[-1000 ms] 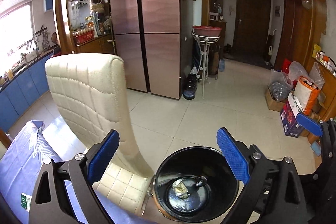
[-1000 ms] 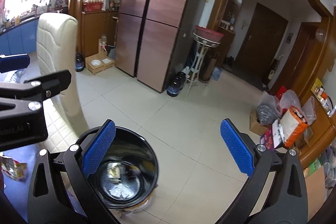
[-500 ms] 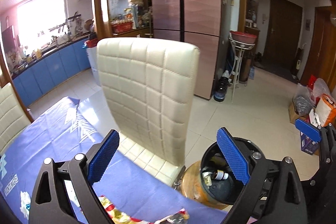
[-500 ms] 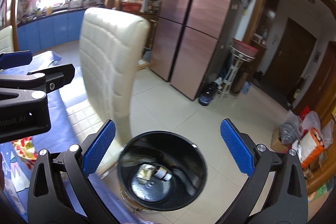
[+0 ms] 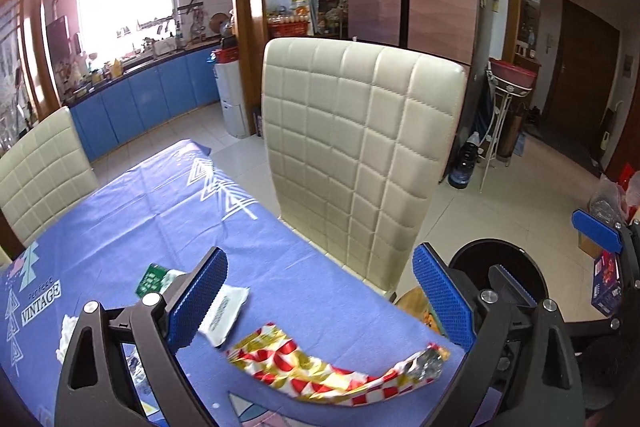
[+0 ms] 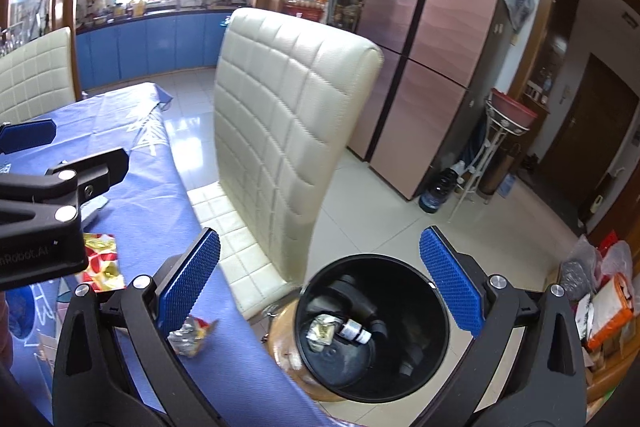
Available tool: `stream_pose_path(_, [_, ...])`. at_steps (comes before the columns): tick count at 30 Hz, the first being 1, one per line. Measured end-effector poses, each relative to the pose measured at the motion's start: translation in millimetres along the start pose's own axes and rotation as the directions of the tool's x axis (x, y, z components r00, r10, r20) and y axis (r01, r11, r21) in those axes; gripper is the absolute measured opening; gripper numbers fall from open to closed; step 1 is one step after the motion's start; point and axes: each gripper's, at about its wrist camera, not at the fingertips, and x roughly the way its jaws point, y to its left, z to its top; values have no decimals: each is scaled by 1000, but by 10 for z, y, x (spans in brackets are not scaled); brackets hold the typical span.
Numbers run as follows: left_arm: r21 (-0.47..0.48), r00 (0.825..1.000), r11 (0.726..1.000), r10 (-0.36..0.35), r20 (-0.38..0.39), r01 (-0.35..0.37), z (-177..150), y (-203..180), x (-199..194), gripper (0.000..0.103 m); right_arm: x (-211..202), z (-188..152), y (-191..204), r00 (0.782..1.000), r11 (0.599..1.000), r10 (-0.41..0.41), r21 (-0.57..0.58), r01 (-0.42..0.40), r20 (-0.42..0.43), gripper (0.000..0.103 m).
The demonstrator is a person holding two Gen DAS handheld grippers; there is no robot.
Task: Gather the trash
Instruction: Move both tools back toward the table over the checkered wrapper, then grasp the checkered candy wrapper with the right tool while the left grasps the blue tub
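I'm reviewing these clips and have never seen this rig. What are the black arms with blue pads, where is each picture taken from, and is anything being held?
There is no robot here: a person carries two hand-held claws, each with a fisheye camera that looks forward along its two fingers. One picture comes from the left claw, the other from the right claw. Both claws are open and hold nothing. The left view looks over a table with a blue tablecloth; on it lie a red and gold wrapper, a white packet and a green packet. The right view looks down into a black trash bin on the floor beside a cream chair, with some rubbish already inside.
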Motion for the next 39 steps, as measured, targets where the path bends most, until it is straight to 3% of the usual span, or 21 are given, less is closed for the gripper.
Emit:
stream_pose_path(22, [-98,980,979,169,-100,-179,-864,866,-399,91,-120,-241,922,980,970,190,-145,-196,-52,99])
stream_pose_path(28, [-132,978,975,164,-132,-181,-1135,1076,-558,91,-120,-327,1117,971,957,223,-169,-234,-83,99])
stream_pose_path(34, [-141,961,960,217,-168,-242,-1390,1170,-590,91,-109,-459,1290,966,938,233,-239,-253,-110,99])
stream_pose_path(39, [-181,952,951,208,-223,-250,-1567,1287,-502,91,-51,-517,1389,963,928,241,-262,-265,-121,99])
